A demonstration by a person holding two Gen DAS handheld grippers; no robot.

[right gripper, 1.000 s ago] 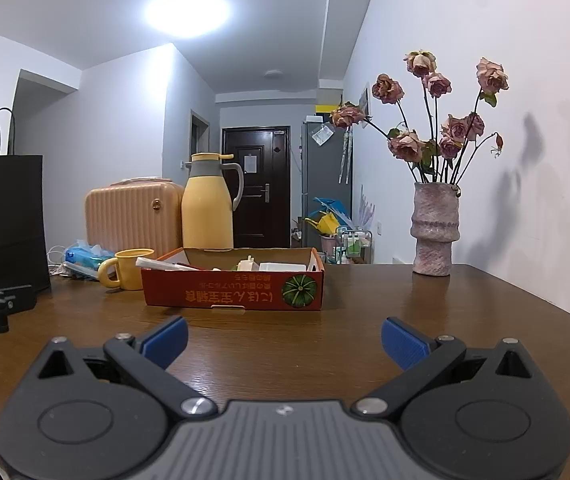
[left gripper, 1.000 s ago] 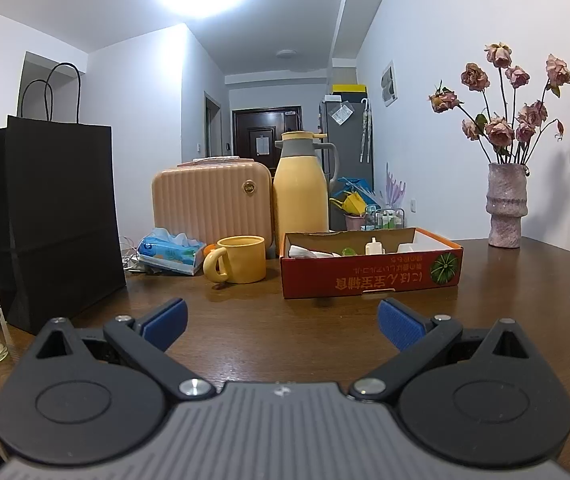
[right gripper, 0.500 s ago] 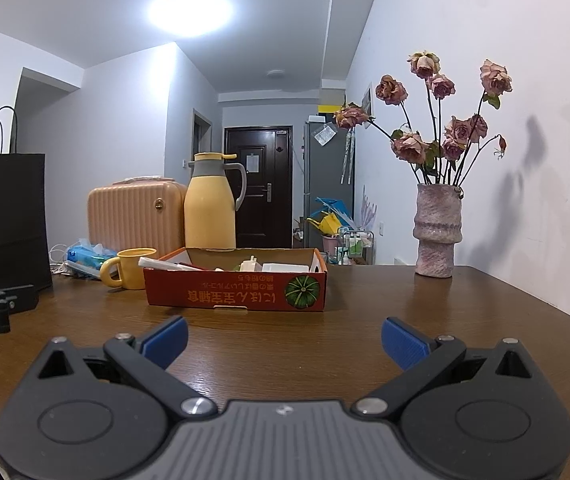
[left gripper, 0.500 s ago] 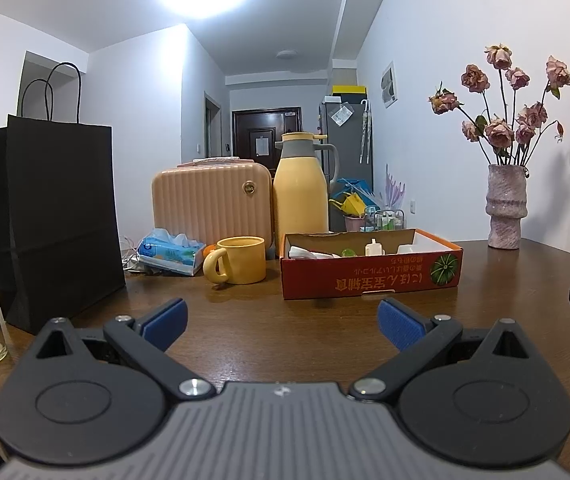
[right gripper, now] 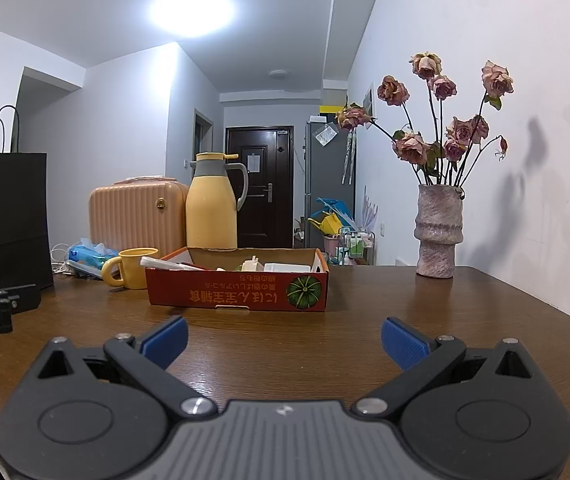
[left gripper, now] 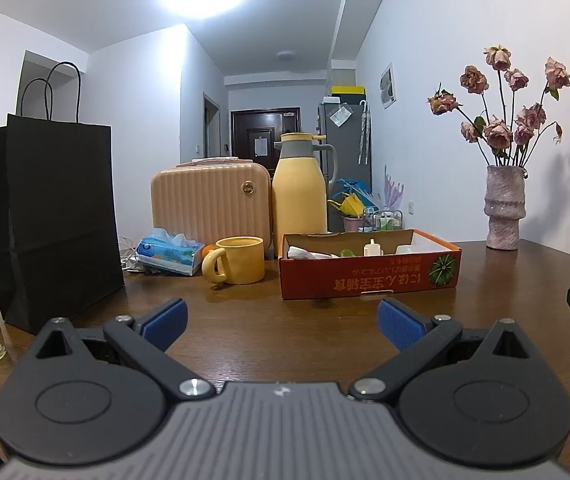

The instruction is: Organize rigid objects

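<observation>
The left gripper (left gripper: 281, 322) and right gripper (right gripper: 283, 338) hover with fingers spread, empty. The shallow red cardboard box (right gripper: 237, 294) of small white items (hard to identify) sits ahead on the brown wooden table (right gripper: 405, 320) — best approached low, choosing one piece.

counter (left gripper: 269, 332): dark brown wood grain
box (left gripper: 369, 280): red, green pumpkin print, pale lettering
mug (left gripper: 241, 260): yellow
jug (left gripper: 299, 188): yellow, grey collar
case (left gripper: 209, 200): peach, ribbed
bag (left gripper: 53, 220): black
vase (left gripper: 503, 208): mottled pink
tongs pads (left gripper: 165, 318): blue
</observation>
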